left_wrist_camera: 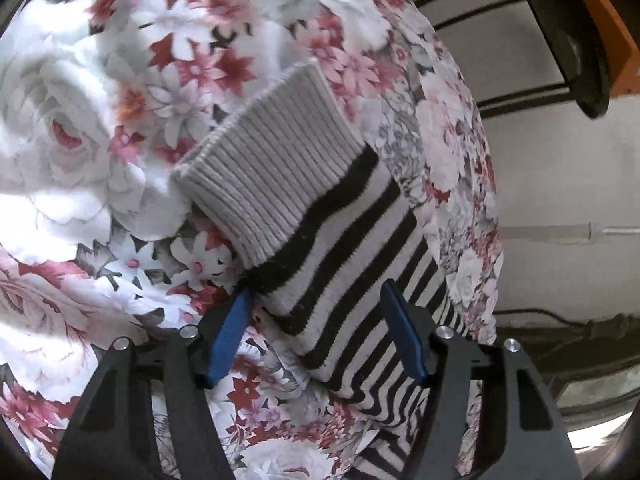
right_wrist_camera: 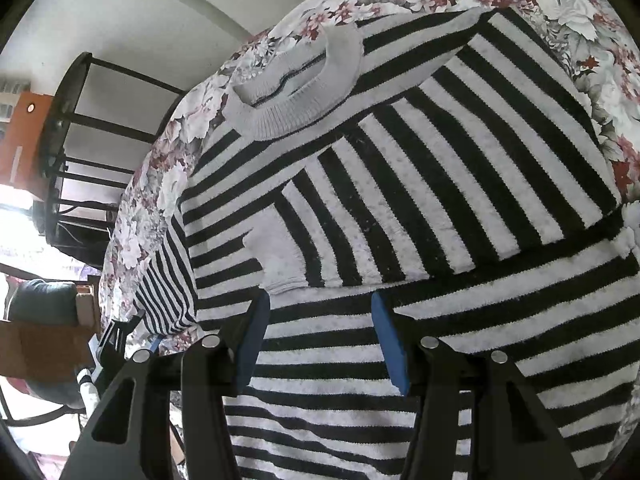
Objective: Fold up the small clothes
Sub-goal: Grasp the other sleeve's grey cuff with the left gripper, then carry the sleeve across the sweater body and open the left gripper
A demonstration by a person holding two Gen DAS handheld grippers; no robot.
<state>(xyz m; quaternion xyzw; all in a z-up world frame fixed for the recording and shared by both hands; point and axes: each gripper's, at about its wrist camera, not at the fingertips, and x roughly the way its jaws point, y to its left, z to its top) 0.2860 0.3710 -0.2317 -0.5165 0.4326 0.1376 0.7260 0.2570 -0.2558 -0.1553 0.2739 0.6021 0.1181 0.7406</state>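
Note:
A black-and-white striped sweater [right_wrist_camera: 400, 340] lies flat on a floral cloth [right_wrist_camera: 580, 12], with its grey ribbed collar [right_wrist_camera: 304, 92] at the far side. One sleeve is folded across the chest, and its grey cuff [right_wrist_camera: 276, 264] ends just ahead of my right gripper [right_wrist_camera: 320, 308]. That gripper stands open over the sweater's body with nothing pinched. The other sleeve [left_wrist_camera: 340, 264] stretches out over the cloth and ends in a grey ribbed cuff [left_wrist_camera: 268, 172]. My left gripper [left_wrist_camera: 318, 290] straddles this sleeve with blue pads [left_wrist_camera: 228, 340] on either side, jaws apart and not pressing.
The floral cloth [left_wrist_camera: 100, 120] covers a rounded surface whose edge drops off to the right in the left wrist view. Beyond it stand a black metal frame [right_wrist_camera: 80, 140], an orange board [left_wrist_camera: 600, 12] and a pale wall. A cardboard box [right_wrist_camera: 44, 344] sits low at the left.

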